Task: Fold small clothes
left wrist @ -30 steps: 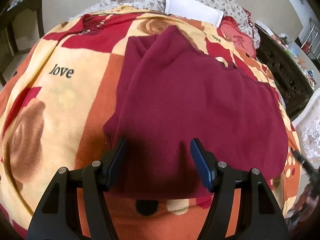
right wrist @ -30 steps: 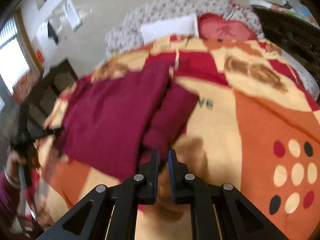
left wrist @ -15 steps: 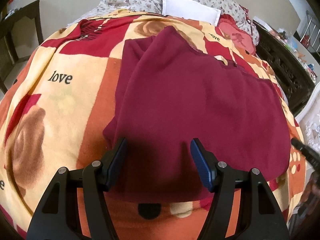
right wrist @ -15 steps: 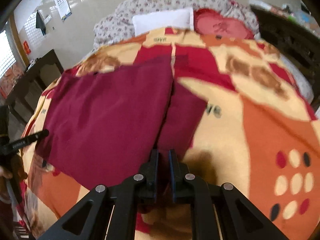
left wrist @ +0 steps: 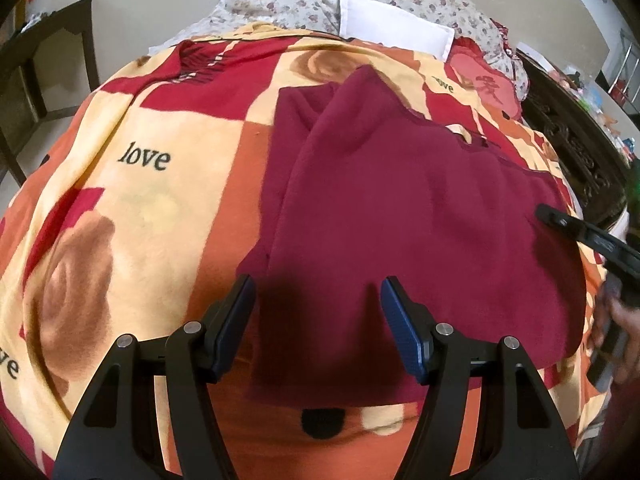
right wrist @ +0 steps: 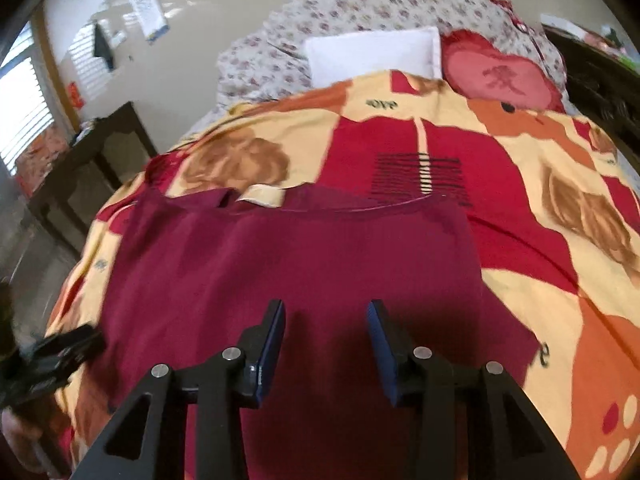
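While both grippers gape, maroon shirt lies flat just ahead.

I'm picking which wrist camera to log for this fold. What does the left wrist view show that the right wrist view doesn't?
Only the left wrist view shows the sleeve folded along the maroon garment's left edge and the word "love" printed on the blanket.

Only the right wrist view shows the neckline, a window with blinds and a paper on the wall.

Both show the garment lying flat, the white pillow, and open jaws on the left gripper and right gripper.
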The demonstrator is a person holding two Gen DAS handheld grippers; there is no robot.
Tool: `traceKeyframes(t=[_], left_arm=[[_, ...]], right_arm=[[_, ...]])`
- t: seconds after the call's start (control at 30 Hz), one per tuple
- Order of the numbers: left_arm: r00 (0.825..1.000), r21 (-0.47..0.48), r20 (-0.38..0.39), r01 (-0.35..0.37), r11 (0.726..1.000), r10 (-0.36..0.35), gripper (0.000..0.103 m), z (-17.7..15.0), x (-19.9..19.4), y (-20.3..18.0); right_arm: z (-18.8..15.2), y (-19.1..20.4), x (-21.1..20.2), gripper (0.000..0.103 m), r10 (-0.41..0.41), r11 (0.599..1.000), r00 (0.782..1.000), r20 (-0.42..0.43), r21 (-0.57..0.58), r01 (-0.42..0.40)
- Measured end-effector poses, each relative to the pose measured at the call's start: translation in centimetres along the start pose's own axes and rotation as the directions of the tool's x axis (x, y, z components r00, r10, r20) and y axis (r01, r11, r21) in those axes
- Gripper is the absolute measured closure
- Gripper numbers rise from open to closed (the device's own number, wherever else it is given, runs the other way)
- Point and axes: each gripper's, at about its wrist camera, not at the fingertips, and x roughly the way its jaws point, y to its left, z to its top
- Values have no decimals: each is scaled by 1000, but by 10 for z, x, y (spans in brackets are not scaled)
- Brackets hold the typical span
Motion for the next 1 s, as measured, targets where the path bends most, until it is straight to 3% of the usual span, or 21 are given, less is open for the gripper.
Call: traceKeyframes(t=[0.1,0.2,0.33,0.43,0.57,0.73,0.9,1.0], left_arm=[[1000,-17,-14,3,1000,-3,38,0,5,4],[1000,-34,-23,11,999,-12,38,-2,8,10],[999,-63,-26,18,998,-20,38,-7,9,22],[999,-88,-27,34,996,-36,38,-11,9,29],[998,-115,-15,63,991,-66,38,-15,9,34],[993,-155,3,117,981,-118,37,-18,13,42],[988,-171,19,154,973,-153,37,-18,15,48],[988,-169,23,156,973,-154,37,-17,15,47]], right_arm=[[4,-10,23,62,-5,999,999,-52,31,7],[13,10,11,62,-18,1000,999,-49,2,18],[24,63,-2,60,122,991,993,-13,-56,-122],[35,114,14,60,278,956,959,-56,-87,-282],[51,170,45,59,370,920,925,-83,-104,-377],[58,220,93,48,268,942,941,-205,-148,-300],[50,251,115,18,146,944,961,-234,-256,-206],[44,264,124,7,79,934,970,-232,-322,-153]])
